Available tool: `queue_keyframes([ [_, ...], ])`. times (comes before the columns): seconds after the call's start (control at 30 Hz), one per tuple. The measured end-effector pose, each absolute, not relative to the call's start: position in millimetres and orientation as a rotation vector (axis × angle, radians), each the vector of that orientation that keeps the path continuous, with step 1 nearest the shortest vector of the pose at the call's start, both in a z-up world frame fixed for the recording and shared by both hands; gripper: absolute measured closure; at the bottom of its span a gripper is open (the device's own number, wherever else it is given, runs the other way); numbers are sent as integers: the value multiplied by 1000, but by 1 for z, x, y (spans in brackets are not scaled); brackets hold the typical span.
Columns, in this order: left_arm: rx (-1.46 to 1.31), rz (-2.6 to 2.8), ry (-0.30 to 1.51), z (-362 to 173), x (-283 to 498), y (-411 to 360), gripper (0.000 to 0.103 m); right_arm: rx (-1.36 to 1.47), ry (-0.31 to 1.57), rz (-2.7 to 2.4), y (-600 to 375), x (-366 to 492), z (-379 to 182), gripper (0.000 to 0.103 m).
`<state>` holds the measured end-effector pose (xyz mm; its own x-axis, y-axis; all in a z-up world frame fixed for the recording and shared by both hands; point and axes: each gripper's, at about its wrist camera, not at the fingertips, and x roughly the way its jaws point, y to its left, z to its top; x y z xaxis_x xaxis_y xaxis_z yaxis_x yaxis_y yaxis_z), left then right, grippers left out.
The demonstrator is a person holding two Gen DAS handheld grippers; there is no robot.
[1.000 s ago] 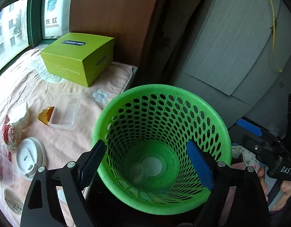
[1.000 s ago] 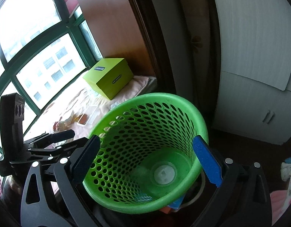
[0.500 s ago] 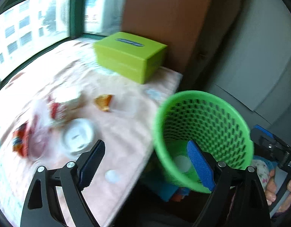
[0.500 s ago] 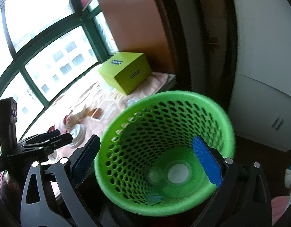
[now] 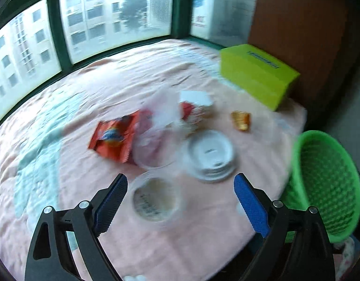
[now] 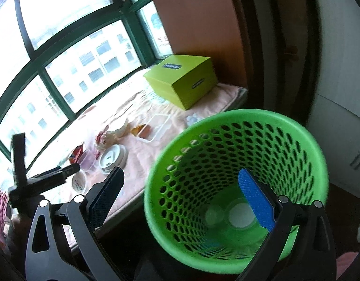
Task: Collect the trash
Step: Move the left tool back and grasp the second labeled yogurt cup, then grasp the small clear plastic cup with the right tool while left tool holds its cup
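My left gripper [image 5: 180,199] is open and empty above the pink-covered ledge [image 5: 62,107], over a clear round tub [image 5: 154,199]. Beyond it lie a white cup lid [image 5: 211,154], an orange snack bag [image 5: 114,138], a red and white wrapper [image 5: 196,107] and an orange crumpled wrapper [image 5: 241,120]. The green perforated basket [image 5: 325,187] stands at the ledge's right edge. My right gripper [image 6: 180,194] is open and empty above the basket [image 6: 238,145], which holds round clear lids [image 6: 241,215]. The left gripper also shows in the right wrist view [image 6: 69,171].
A lime green box [image 5: 257,75] sits at the back right of the ledge, next to a brown panel. A clear rectangular tray [image 6: 156,128] lies near it. Green-framed windows [image 5: 109,23] run behind the ledge. White cabinets [image 6: 344,93] stand right of the basket.
My left gripper has swung left, from over the basket to over the trash on the ledge. My right gripper has stayed above the basket, shifting slightly.
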<state>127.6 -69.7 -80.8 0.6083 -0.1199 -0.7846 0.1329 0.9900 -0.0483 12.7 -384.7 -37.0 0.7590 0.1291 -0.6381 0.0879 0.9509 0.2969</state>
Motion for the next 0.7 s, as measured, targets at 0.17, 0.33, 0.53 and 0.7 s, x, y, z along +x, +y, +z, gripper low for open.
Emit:
queue_keyframes([
  [0.17,2,-96,957,-101,137,-58,13,313,717,47,-375,19,-37,6],
  [0.33,-11,-52,998,-119,149,-55,13,311,732,65,-368,24,-41,6],
  [0.53,-23,-45,1021,-129,154,-56,14,305,754,82,-359,30,-46,6],
  [0.7,-48,-88,1044,-134,154,-52,37,293,758,99,-350,34,-46,6],
])
